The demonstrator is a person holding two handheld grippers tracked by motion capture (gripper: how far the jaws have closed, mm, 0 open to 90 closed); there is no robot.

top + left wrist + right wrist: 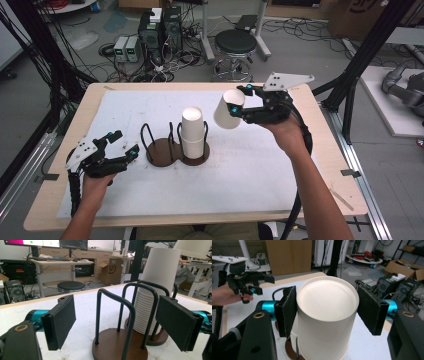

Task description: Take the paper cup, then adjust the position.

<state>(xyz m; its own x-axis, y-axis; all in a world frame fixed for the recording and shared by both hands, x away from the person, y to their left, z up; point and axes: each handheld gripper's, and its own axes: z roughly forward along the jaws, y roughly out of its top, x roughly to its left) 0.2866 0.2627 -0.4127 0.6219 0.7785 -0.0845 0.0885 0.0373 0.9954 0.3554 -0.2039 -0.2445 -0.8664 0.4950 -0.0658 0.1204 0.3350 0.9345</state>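
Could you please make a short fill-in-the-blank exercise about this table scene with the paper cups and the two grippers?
1. The right gripper is shut on a single white ____.
2. The stack of cups stands in the ____ compartment of the wire holder, as the high view shows it.
3. The jaws of the left gripper are ____ and hold nothing.
4. The held paper cup is ____ the table, not resting on it.

Missing words: cup; right; open; above

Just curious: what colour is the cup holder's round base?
Dark brown base, clearest in the left gripper view.
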